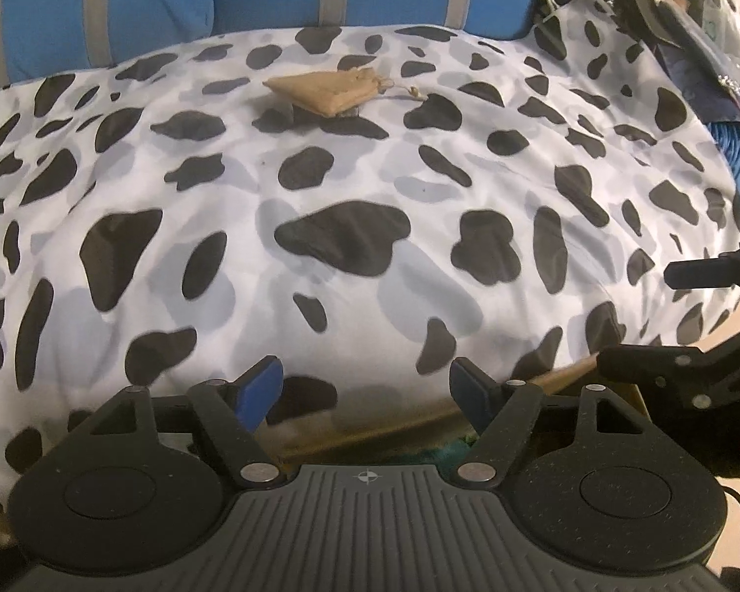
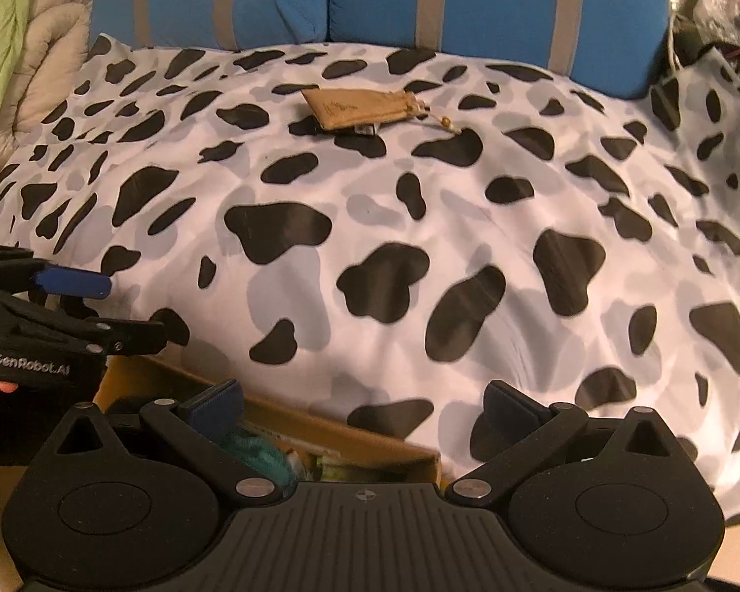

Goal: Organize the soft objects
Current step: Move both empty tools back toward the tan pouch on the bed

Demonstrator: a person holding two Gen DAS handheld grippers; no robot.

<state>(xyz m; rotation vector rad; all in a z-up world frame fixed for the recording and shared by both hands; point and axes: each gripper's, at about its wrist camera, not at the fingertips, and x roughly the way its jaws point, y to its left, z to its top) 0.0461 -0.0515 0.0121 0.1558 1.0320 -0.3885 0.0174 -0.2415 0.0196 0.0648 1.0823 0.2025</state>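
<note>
A tan drawstring pouch [image 1: 326, 91] lies on the far part of a cow-print bedcover [image 1: 370, 207]; it also shows in the right wrist view [image 2: 362, 108], with a small dark object under its near edge. My left gripper [image 1: 365, 387] is open and empty above the bed's near edge. My right gripper [image 2: 365, 407] is open and empty too, well short of the pouch. A cardboard box [image 2: 350, 436] with teal yarn-like stuff [image 2: 259, 451] inside sits just below both grippers.
Blue pillows with grey stripes [image 2: 370, 0] line the back of the bed. A beige quilt and a green cloth [image 2: 5, 34] lie at the far left. A pile of dark bags and cables [image 1: 666, 10] sits at the far right.
</note>
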